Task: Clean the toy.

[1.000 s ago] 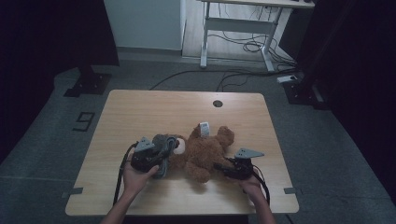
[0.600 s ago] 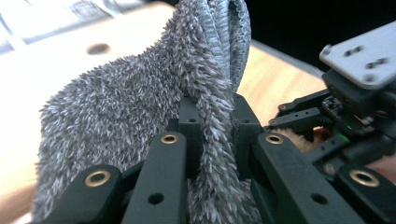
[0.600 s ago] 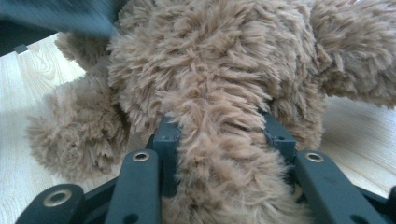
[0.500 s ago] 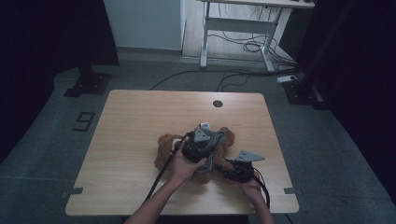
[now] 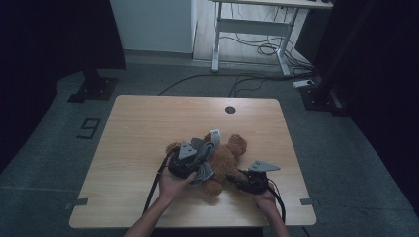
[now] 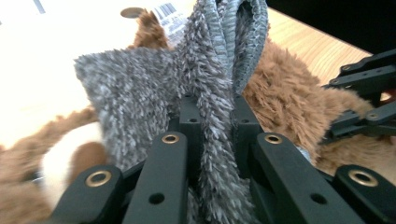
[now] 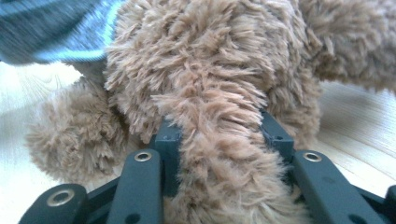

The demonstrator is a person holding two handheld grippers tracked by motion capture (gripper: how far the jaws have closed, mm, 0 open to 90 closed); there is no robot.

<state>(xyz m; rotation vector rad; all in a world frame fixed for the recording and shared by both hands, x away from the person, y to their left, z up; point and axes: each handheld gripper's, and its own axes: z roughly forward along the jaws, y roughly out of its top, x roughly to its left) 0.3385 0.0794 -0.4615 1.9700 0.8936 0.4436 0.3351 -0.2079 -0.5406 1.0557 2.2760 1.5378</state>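
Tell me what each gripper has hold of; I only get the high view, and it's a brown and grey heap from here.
Observer: The left gripper is shut on a fold of the grey fuzzy cloth, pinched between its fingers.
Operator: Now the right one.
Observer: The right gripper is clamped on a limb of the brown teddy bear; fur bulges between the fingers.
Operator: Check that the cloth is clear of the bear.
Observer: It is not. In the left gripper view the cloth lies against the bear's fur, draped over it.
Operator: Read me the white tag.
Observer: It carries a barcode, behind the cloth, too small to read.
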